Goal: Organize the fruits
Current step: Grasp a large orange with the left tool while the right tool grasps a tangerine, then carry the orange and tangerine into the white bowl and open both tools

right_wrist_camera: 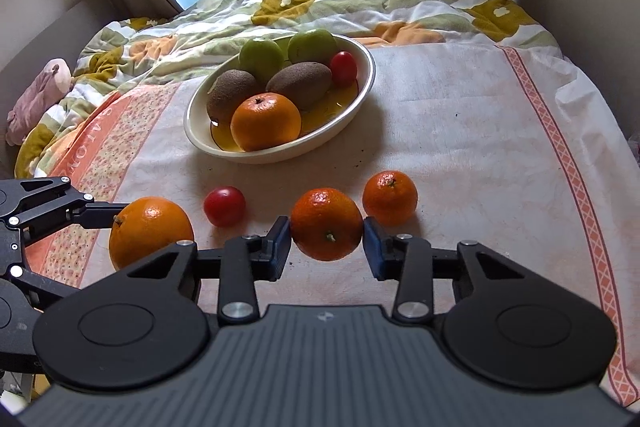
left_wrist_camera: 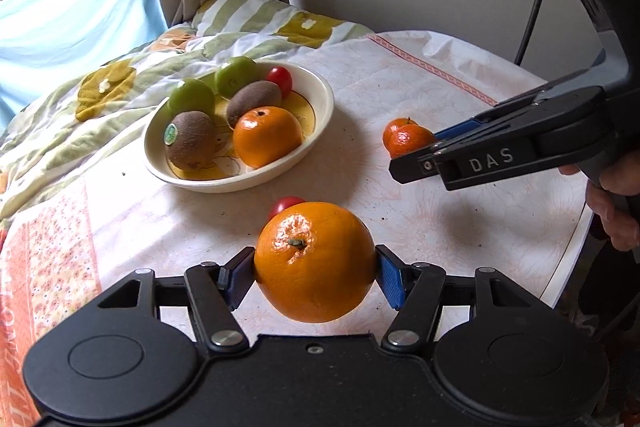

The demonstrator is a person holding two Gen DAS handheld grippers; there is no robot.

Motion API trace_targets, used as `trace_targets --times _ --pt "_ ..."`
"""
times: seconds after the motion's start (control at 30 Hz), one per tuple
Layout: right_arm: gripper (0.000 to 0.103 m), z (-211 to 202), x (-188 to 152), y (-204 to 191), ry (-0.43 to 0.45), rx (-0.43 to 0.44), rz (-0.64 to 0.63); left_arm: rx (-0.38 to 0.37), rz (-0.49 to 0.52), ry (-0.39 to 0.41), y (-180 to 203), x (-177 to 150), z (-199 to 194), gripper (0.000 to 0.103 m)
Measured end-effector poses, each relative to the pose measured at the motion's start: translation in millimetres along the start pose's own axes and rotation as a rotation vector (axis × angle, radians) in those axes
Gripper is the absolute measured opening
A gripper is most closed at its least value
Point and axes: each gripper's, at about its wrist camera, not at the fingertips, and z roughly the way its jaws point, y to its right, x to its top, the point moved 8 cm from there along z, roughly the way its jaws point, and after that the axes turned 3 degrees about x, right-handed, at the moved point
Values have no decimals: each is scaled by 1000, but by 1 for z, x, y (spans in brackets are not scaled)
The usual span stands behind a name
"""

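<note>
My left gripper (left_wrist_camera: 315, 277) is shut on a large orange (left_wrist_camera: 314, 261), which also shows in the right wrist view (right_wrist_camera: 150, 231). My right gripper (right_wrist_camera: 326, 241) is shut on a small tangerine (right_wrist_camera: 326, 223). A second tangerine (right_wrist_camera: 390, 197) lies just beyond it on the cloth. A red tomato (right_wrist_camera: 224, 205) lies between the two grippers. The cream bowl (right_wrist_camera: 360, 95) holds an orange (right_wrist_camera: 266, 121), two kiwis, two green fruits and a small red tomato (right_wrist_camera: 343, 67). The bowl (left_wrist_camera: 320, 107) sits far left in the left wrist view.
The table (right_wrist_camera: 480, 147) carries a white and orange patterned cloth. A rumpled green, white and yellow blanket (right_wrist_camera: 320, 3) lies behind the bowl. The table's rounded edge (left_wrist_camera: 572, 239) is at the right. Curtains and a wall stand behind.
</note>
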Motion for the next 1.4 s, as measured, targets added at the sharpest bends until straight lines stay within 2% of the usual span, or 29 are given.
trace_targets --times 0.37,0.7,1.03,1.4 --pt "54 -47 26 -33 49 2 -28 42 -101 62 -30 25 -49 67" --pt "54 -76 61 -66 95 -6 -97 92 -104 144 -58 63 -85 67" --pt "54 -55 88 -63 90 53 -127 134 -132 154 -75 94 -62 67" --pt "54 4 128 -31 20 111 -173 161 -197 96 -93 132 0 67"
